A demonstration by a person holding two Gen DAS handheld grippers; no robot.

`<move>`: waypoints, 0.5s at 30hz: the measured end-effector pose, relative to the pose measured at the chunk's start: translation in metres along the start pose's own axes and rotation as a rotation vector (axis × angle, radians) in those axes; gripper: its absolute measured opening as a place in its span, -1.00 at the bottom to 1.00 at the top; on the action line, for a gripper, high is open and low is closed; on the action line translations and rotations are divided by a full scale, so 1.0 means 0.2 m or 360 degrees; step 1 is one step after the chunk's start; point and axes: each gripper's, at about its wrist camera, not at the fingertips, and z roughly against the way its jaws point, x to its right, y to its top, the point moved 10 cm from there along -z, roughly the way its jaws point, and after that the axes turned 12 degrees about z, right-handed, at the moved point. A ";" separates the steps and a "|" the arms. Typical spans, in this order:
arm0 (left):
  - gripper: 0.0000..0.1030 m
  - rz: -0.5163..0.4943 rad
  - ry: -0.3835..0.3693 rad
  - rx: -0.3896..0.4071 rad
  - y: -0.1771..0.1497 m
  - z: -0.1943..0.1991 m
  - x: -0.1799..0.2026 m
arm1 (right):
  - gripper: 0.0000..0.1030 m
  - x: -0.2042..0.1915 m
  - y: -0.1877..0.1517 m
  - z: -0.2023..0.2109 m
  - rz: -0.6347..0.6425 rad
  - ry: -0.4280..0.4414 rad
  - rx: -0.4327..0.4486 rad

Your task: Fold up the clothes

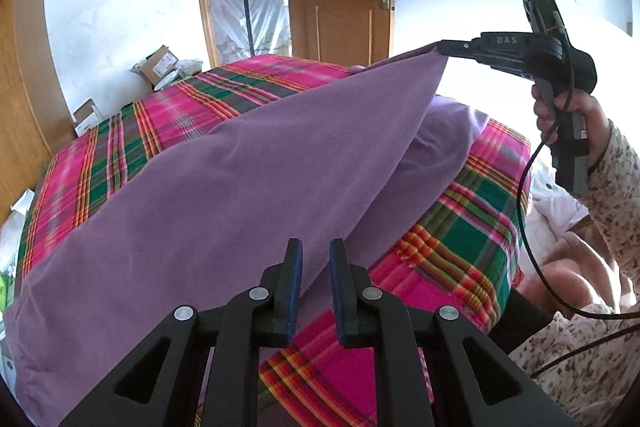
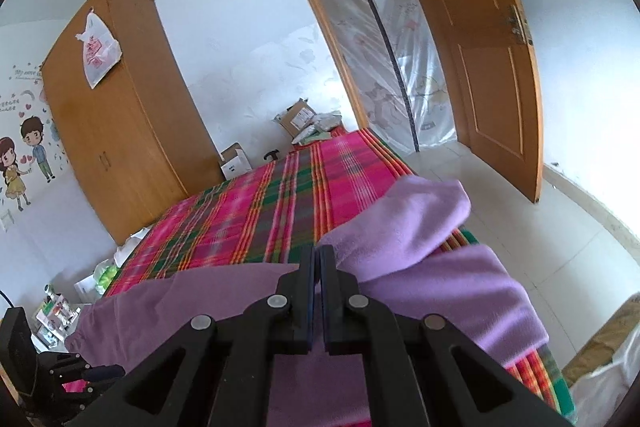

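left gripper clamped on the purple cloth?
No. The left gripper is open, a visible gap between its fingers, with the purple garment just ahead of it.

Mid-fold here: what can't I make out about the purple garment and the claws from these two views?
- Left claw: the pads stand apart with purple garment between; contact unclear.
- Right claw: pinched cloth hidden between shut pads, right wrist view.
- Garment's type: near edge cut off by both frames.
- Bed under the cloth: hidden.

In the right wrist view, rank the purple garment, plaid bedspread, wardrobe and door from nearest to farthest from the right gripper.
1. Purple garment, clamped in the right gripper.
2. Plaid bedspread, just beyond, ahead.
3. Wardrobe at far left and door at far right: too close to call.
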 end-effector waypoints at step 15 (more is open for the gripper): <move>0.01 -0.0066 0.0064 -0.0060 -0.01 -0.17 0.06 | -0.95 0.06 -0.13 0.06 -0.0071 0.0008 -0.0019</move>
